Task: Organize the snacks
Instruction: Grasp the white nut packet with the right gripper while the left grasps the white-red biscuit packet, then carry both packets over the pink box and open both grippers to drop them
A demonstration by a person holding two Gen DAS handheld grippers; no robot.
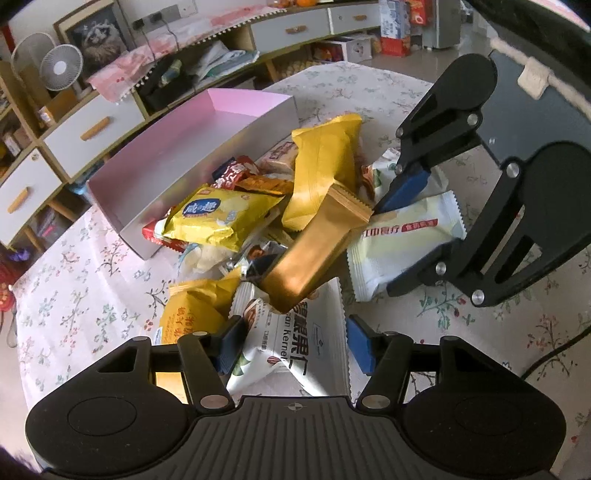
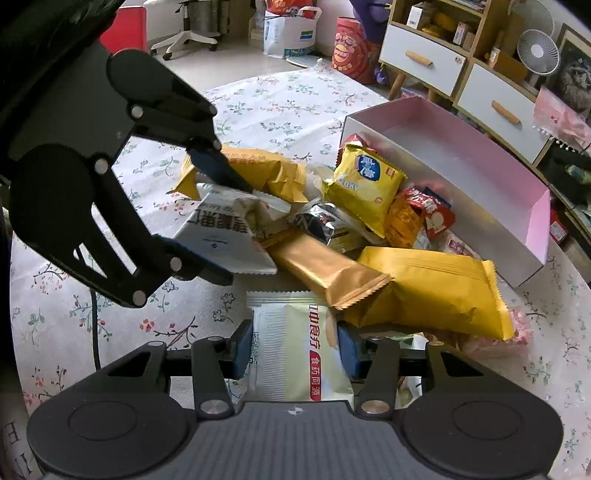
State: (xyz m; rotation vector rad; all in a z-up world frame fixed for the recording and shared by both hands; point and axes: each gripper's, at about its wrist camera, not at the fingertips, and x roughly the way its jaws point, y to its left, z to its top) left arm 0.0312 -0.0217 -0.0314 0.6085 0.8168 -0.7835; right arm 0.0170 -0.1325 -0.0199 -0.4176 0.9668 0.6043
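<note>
A pile of snack packets lies on the flowered tablecloth beside an empty pink box (image 1: 192,147), which also shows in the right wrist view (image 2: 461,162). My left gripper (image 1: 291,345) has its blue pads on both sides of a white nut packet (image 1: 306,339), also seen in the right wrist view (image 2: 221,236). My right gripper (image 2: 293,349) has its pads against a pale cream packet (image 2: 295,354), also seen in the left wrist view (image 1: 402,243). A gold bar packet (image 1: 314,247) lies over the pile between them.
Yellow packets (image 1: 325,162) (image 1: 218,218), red and orange packets (image 2: 421,214) fill the pile. White drawer cabinets (image 1: 92,129) and fans (image 1: 61,68) stand behind the table. The floor beyond holds bags and a chair base (image 2: 184,33).
</note>
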